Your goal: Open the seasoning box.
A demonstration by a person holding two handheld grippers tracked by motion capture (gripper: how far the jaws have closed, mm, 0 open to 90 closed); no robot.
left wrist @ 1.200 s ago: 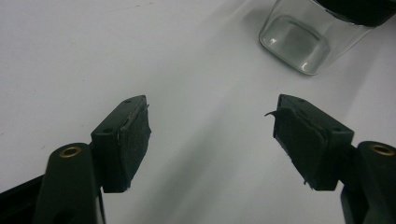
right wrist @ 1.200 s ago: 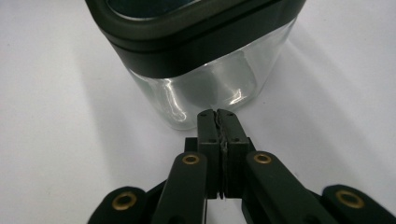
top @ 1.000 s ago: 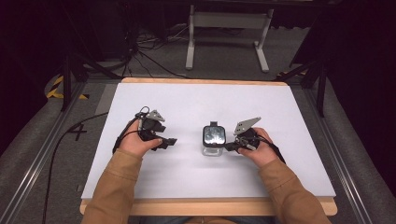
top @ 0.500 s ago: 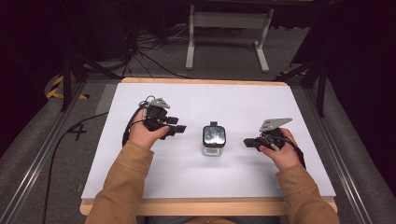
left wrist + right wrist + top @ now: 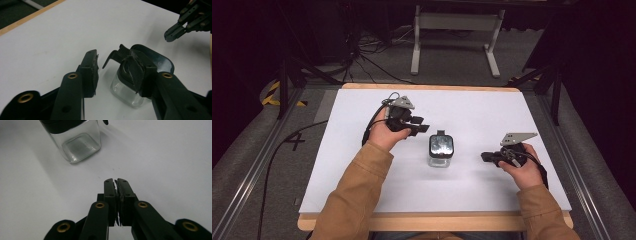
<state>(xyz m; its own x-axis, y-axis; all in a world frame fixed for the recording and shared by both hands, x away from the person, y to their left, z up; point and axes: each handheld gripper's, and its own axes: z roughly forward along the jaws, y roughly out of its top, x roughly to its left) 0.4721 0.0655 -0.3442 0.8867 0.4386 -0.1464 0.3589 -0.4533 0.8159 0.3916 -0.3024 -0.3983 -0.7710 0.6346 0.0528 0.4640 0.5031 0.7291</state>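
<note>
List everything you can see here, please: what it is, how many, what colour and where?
Jar: one, clear glass with a black lid, near the middle of the table, between the two grippers.
Table: one, white top with a wooden edge, under everything.
Metal stand: one, pale grey, on the floor beyond the table.
Cables: several, black, on the grey floor past the far left corner.
Yellow and black tape: one patch, on the floor at left.
Left gripper: one, black, jaws apart just beside the jar's lid.
Right gripper: one, black, jaws closed on nothing, off to the jar's side.
Sleeves: two, tan, at the near edge.
</note>
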